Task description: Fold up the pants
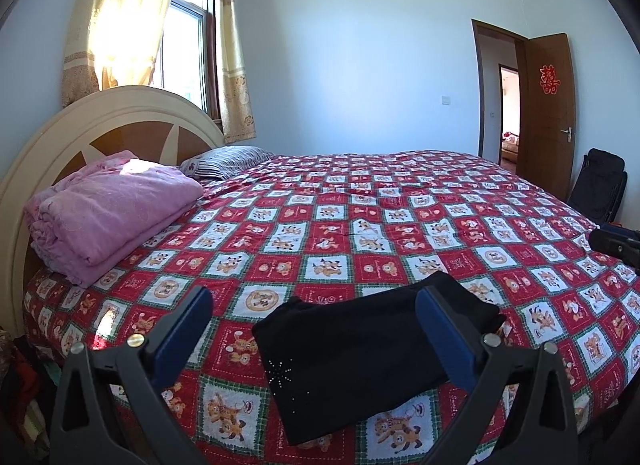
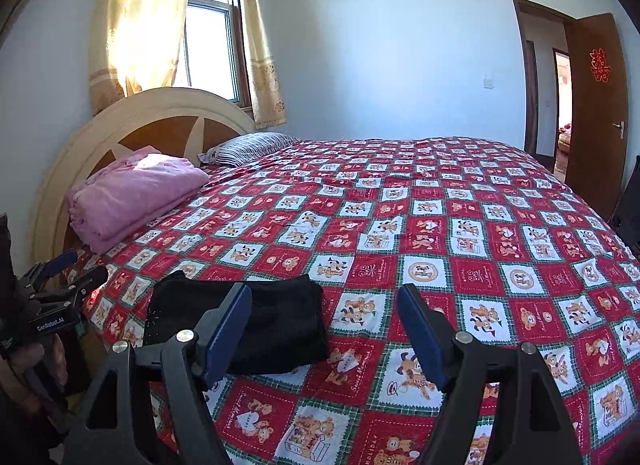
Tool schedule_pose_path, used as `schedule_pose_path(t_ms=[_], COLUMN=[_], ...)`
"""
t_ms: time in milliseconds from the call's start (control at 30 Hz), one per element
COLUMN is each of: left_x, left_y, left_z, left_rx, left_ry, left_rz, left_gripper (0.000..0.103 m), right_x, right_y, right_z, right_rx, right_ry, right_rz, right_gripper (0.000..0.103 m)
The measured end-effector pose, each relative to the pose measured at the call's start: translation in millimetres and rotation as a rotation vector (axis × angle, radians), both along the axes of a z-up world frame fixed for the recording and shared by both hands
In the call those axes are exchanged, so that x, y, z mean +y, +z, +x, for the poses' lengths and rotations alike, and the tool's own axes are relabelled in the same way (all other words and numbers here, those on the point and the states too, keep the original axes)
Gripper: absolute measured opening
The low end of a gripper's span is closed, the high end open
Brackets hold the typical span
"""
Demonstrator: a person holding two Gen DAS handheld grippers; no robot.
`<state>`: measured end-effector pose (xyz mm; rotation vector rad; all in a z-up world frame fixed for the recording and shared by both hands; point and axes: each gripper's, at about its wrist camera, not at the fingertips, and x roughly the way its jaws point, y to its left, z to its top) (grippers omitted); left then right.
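The black pants (image 1: 356, 361) lie folded into a compact rectangle on the red checked bedspread (image 1: 360, 225), near the bed's front edge, with small sparkly studs on one corner. My left gripper (image 1: 314, 293) hovers over them, open, its blue pads wide apart and clear of the cloth. In the right wrist view the pants (image 2: 264, 325) sit left of centre. My right gripper (image 2: 323, 291) is open above bare bedspread just right of them, its left finger overlapping their edge in the picture. Nothing is held. The left gripper (image 2: 90, 265) shows at the left edge.
A folded pink blanket (image 1: 112, 213) and a striped pillow (image 1: 228, 161) lie by the round headboard (image 1: 120, 117) at the left. A brown door (image 1: 548, 113) stands open at the far right, with a black chair (image 1: 600, 189) beside the bed. Clutter sits on the floor, lower left.
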<state>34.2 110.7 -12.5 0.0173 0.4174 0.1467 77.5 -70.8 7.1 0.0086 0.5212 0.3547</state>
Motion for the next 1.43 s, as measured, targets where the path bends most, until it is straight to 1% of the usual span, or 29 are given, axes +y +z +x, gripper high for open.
schedule_pose_path(t_ms=[167, 433, 700, 933, 1433], left_x=[-2, -2, -2, 0, 0], left_y=[1, -3, -3, -2, -10], left_z=[-1, 2, 3, 2, 6], left_rx=[-0.012, 0.010, 0.011, 0.006, 0.025], left_ry=[0.006, 0.017, 0.023, 0.029, 0.028], left_rz=[0.009, 0.011, 0.019, 0.018, 0.026], left_gripper=[0.103, 0.103, 0.103, 0.103, 0.103], right_x=[2, 3, 6, 8, 16], right_y=[1, 1, 0, -3, -11], right_z=[-1, 0, 0, -1, -1], right_rx=[-0.002, -0.001, -0.005, -0.002, 0.010], right_ry=[0.003, 0.003, 0.013, 0.019, 0.036], right_rz=[-0.009, -0.010, -0.011, -0.016, -0.043], right_gripper=[0.076, 0.076, 0.076, 0.077, 0.077])
